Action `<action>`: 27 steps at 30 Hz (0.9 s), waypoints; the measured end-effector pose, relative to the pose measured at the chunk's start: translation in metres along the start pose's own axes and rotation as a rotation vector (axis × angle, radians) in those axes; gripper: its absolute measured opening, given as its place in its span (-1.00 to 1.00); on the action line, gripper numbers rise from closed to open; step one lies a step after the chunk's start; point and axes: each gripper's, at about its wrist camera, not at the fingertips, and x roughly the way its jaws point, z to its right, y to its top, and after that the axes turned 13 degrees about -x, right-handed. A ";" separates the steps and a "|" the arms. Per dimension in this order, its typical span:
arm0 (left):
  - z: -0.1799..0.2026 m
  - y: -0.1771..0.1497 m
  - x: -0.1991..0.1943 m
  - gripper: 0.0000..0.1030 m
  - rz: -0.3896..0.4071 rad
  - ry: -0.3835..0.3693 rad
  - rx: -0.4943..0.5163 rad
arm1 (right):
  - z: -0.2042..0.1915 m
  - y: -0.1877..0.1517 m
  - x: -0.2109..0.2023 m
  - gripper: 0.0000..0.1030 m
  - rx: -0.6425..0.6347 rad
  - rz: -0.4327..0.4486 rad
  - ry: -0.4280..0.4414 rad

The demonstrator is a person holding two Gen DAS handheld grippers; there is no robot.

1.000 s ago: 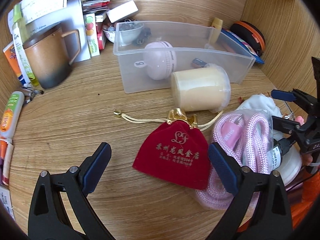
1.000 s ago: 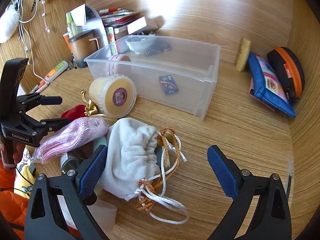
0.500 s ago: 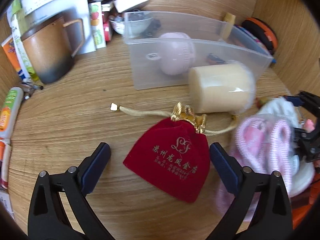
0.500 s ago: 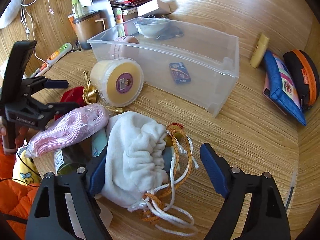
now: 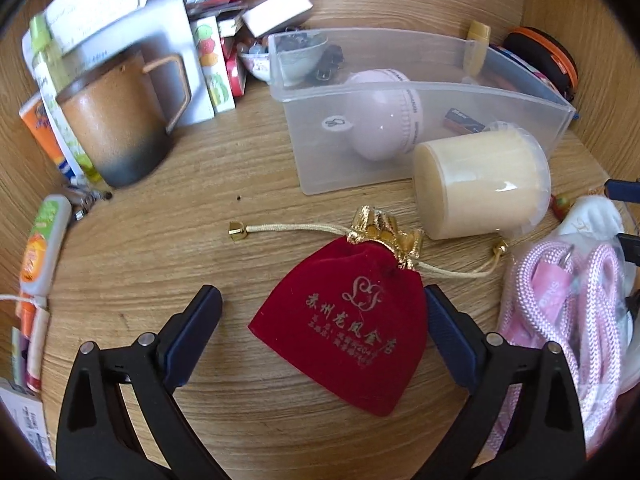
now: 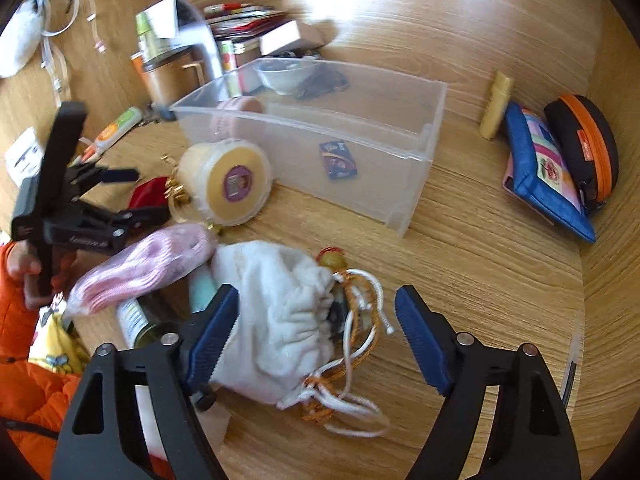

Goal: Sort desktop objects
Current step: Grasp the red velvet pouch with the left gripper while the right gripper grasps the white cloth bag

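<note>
Between the fingers of your left gripper (image 5: 322,334) lies the red velvet pouch (image 5: 348,328), flat on the wooden desk (image 5: 168,248); the jaws stand wide apart and grip nothing, the right blue pad just beside the pouch's edge, the left pad well clear of it. The pouch's gold-trimmed neck (image 5: 384,234) points away from you, and its cream drawstring (image 5: 296,229) trails left across the desk to a small gold end cap. Just beyond the neck a cream cylindrical tub (image 5: 480,188) lies on its side against the front wall of the clear plastic bin (image 5: 320,168), which holds a pale pink round object (image 5: 384,120). To the right of the pouch sits a bagged coil of pink rope (image 5: 560,300). Farther left stands a brown mug (image 5: 116,120).

Your right gripper (image 6: 316,334) is also wide open and holds nothing. Its left pad is at the side of the white drawstring bag (image 6: 280,312), whether touching or just in front you cannot tell; the right pad is over bare desk. White and orange cords (image 6: 352,360) spill from the bag's mouth between the fingers. Beyond it the bin shows a small dark card (image 6: 338,160) on its floor. Against the far right wall lean a blue pouch (image 6: 540,176) and a black case with an orange zip (image 6: 584,148).
</note>
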 end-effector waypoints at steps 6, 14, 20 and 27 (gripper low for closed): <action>0.007 -0.002 -0.003 0.84 0.032 0.016 0.051 | -0.008 -0.006 0.002 0.12 -0.018 -0.053 -0.004; 0.009 -0.005 -0.005 0.64 0.039 -0.011 0.069 | -0.010 -0.014 -0.007 0.11 -0.008 -0.084 -0.028; 0.007 -0.004 -0.004 0.50 0.033 -0.042 0.072 | -0.006 -0.018 0.007 -0.02 0.038 -0.120 0.047; 0.011 -0.003 -0.004 0.12 0.038 -0.081 0.086 | -0.017 -0.011 0.016 -0.25 0.002 -0.107 0.067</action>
